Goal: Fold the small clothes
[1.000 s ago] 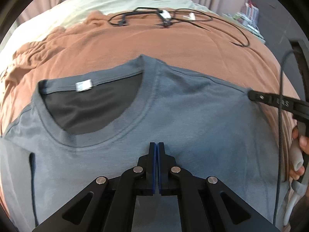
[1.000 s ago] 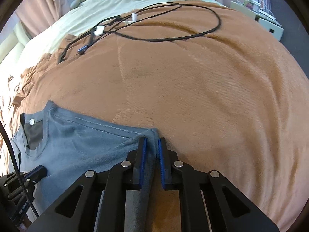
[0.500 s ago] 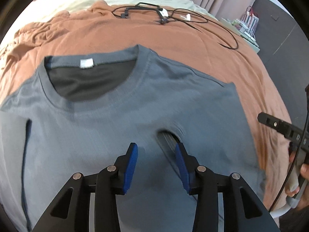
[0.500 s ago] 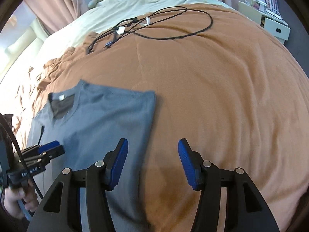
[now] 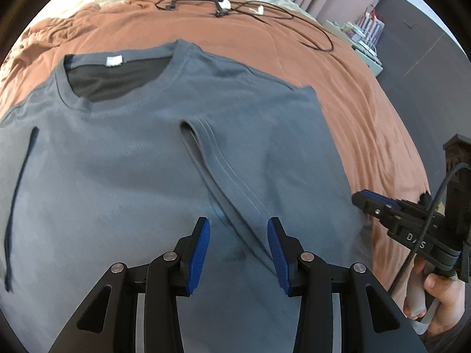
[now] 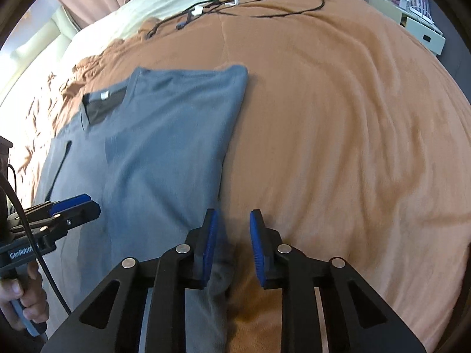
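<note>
Left wrist view is showing the grey T-shirt (image 5: 141,158) lying with one sleeve folded in (judging more folds remain); left gripper (image 5: 238,247) and right gripper (image 6: 232,244) are hovering spread, empty.

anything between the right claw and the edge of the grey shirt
Nothing visible. The right claw is open right at the grey shirt's folded right edge, with only bare orange blanket beside it. The black cables lie far off.

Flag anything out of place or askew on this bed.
A tangle of black cables lies on the brown blanket beyond the grey T-shirt. The blanket is rumpled along its left edge. The shirt itself lies flat.
</note>
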`<state>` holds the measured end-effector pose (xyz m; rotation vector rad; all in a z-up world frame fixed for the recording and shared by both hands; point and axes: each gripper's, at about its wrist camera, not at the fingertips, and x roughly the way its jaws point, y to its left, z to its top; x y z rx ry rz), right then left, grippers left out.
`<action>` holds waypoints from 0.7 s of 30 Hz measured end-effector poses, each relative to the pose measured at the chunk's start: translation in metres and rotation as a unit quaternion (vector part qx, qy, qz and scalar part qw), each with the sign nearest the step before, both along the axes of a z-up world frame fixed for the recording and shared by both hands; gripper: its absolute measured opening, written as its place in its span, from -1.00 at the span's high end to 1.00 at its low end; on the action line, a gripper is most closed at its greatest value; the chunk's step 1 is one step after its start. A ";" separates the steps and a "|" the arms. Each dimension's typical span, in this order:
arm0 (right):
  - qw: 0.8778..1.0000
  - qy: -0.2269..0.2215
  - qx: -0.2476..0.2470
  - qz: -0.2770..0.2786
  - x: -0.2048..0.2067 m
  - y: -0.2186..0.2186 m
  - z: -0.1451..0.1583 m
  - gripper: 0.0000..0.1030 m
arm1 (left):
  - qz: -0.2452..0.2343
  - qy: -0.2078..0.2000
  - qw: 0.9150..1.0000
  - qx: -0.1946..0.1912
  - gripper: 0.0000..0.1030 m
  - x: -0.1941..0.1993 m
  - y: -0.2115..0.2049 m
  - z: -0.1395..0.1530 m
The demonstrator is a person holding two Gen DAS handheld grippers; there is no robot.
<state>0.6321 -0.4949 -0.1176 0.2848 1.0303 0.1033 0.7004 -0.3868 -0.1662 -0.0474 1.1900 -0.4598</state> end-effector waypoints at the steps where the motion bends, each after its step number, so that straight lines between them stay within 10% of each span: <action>1: 1.000 -0.001 0.001 0.000 -0.003 0.001 0.000 0.69 | -0.003 0.002 1.000 0.001 0.17 -0.004 -0.002 -0.002; 21: 1.000 0.004 0.000 0.008 -0.039 0.014 -0.007 0.69 | 0.003 0.027 0.999 -0.034 -0.01 -0.039 -0.017 -0.014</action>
